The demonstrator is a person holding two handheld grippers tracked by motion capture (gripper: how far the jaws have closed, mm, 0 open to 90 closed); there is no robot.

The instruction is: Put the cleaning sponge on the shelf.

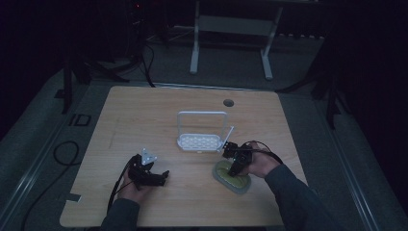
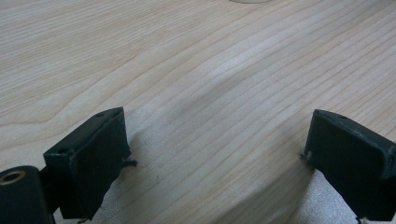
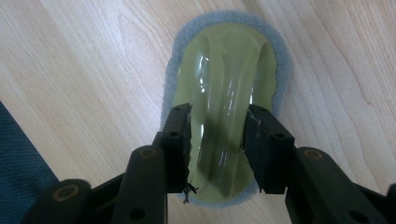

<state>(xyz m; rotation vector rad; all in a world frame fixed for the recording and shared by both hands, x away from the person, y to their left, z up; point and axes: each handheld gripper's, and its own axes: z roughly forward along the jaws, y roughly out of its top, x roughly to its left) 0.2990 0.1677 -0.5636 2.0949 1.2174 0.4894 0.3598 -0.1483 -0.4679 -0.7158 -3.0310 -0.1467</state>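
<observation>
**Right gripper straddling scrubber grip**

My right gripper (image 3: 218,140) is down over the scrubber (image 3: 227,100), jaws partly closed either side of its raised olive ridge. Can't tell if the pads press yet, so I'd call it no hold. Straddling the ridge gives a clean pinch. Scrubber lies flat on the table (image 1: 144,115), front right, near the white rack (image 1: 201,139). Long axis runs along my jaw line, pointing away. Left gripper (image 2: 215,154) wide, empty, parked low over bare wood.
</observation>
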